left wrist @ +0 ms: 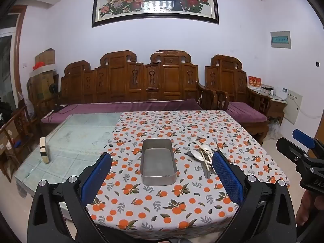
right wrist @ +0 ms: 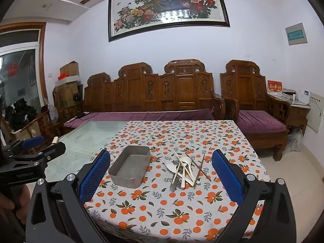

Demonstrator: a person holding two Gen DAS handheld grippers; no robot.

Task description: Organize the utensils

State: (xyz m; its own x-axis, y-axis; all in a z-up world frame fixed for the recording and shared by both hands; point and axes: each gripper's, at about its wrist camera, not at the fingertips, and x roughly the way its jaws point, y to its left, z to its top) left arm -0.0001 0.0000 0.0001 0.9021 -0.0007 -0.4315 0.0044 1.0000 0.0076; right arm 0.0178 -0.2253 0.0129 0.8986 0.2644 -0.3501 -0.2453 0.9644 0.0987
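Nearest the cameras, the left gripper [left wrist: 162,158] and the right gripper [right wrist: 161,158] hover short of the table's near edge, each with its blue-padded fingers spread wide apart and nothing between them. Both are held clear of the orange-print tablecloth [right wrist: 182,208]. On the cloth lies one rectangular metal tin [left wrist: 158,162], empty, its long side running away from the viewer. Just beside it to the right, apart from its wall, rests one heap of utensils [right wrist: 185,170]: white spoons, chopsticks and metal pieces crossing each other, too tangled to count. Nothing stands between grippers and heap. Farther left, on the bare glass tabletop [left wrist: 81,133], one small cream block [left wrist: 44,149] stands upright. Beyond the table: one carved wooden bench [left wrist: 129,85], one matching armchair [right wrist: 253,101], one framed peacock painting [right wrist: 168,8].
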